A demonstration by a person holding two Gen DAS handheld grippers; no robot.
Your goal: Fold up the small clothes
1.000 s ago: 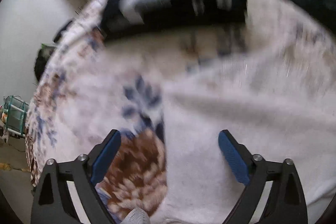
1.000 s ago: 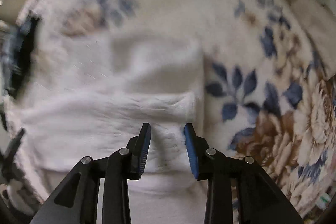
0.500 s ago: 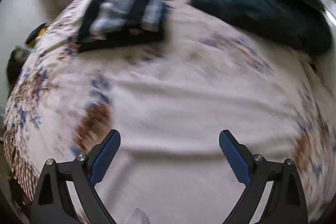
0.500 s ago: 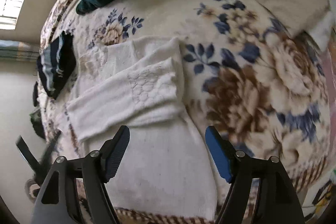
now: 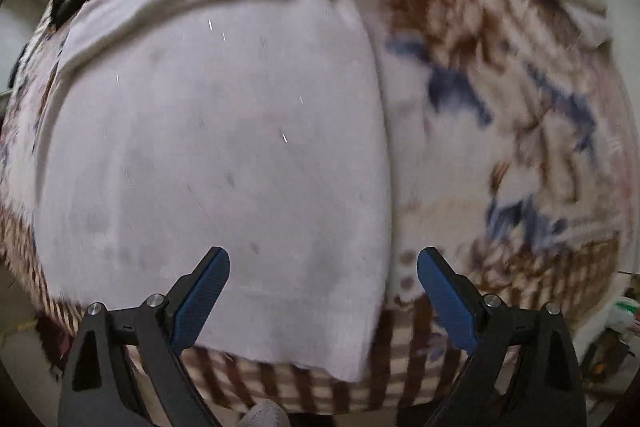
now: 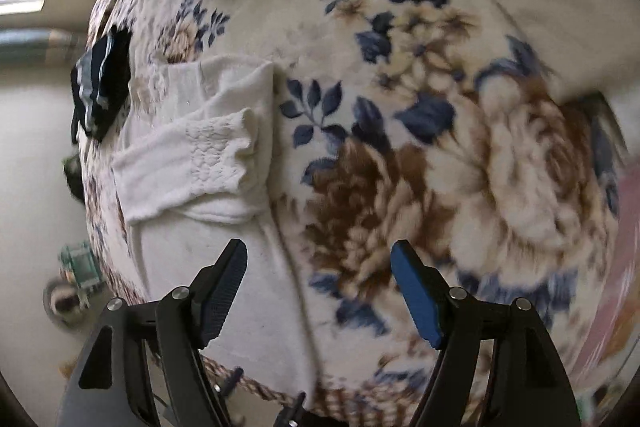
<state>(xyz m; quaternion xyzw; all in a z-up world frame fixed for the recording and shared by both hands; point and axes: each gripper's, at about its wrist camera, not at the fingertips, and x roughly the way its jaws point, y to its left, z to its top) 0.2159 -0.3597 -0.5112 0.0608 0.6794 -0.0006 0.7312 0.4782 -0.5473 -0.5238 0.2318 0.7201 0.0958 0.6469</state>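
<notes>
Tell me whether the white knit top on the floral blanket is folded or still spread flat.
Partly folded: the white knit top has its smocked-cuff sleeve laid across the body, while the lower body lies flat on the floral blanket.

Each tool, left (image 5: 323, 293) and right (image 6: 319, 291), has black angular plastic arms with silver screws and ribbed blue pads (image 5: 202, 297) lining the fingers.

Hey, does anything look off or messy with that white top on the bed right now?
Mostly tidy. The white top lies flat on the floral blanket, its frilled sleeve folded across the body. Faint grey smudges mark the fabric near the hem. Both grippers are open and empty.
</notes>
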